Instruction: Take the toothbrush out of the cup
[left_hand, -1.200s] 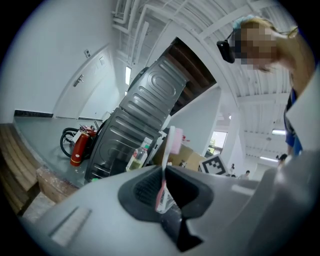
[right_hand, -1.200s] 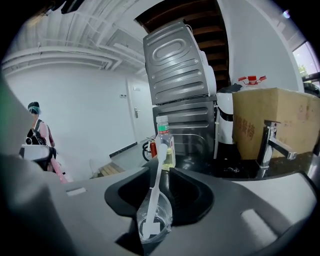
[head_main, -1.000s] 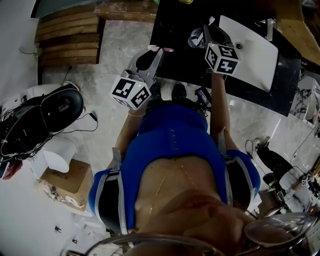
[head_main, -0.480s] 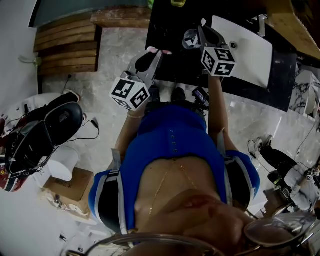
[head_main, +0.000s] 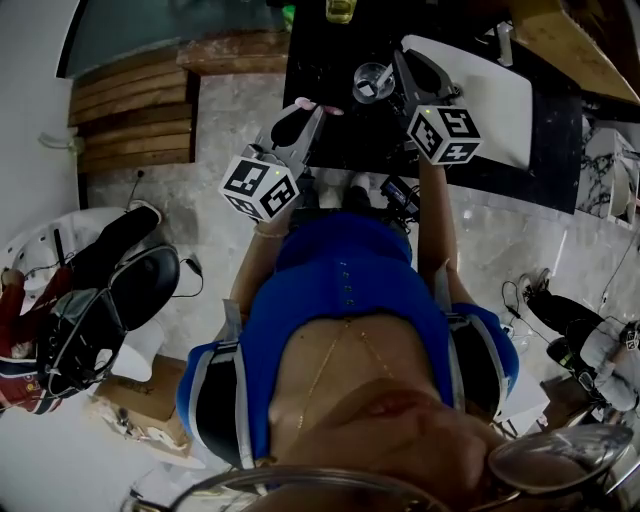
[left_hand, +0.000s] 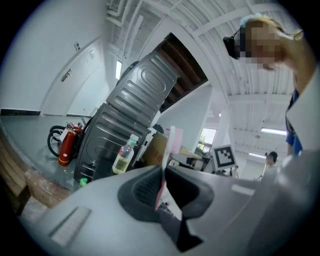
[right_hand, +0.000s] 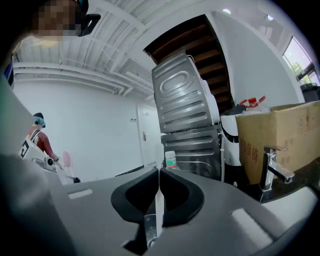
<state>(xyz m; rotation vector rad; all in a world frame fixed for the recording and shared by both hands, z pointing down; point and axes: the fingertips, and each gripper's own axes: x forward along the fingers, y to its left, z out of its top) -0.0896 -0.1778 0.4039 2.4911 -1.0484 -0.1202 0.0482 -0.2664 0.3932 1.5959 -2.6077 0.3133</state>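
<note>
While pinching the pink toothbrush (left_hand: 172, 142) by its handle in the left gripper (left_hand: 165, 167), holds it fully out of the cup (head_main: 372, 82), with the bristle end poking up past the narrow-set jaws. Carries it at the near edge of the black counter (head_main: 330, 60), left of the cup and apart from it. Clamps the clear cup by its wall with the right gripper (right_hand: 159, 172), having just drawn those jaws in to a thin slit with the glass between them. Holds the cup over the counter, just beside the white sink (head_main: 500, 100). Looks past the left jaws at a bottle (left_hand: 122, 160) of yellowish liquid, a red fire extinguisher (left_hand: 65, 147) and a tilted grey metal cabinet (left_hand: 130, 115). Looks past the right jaws at a chrome tap (right_hand: 272, 167) and a cardboard box (right_hand: 280, 132).
</note>
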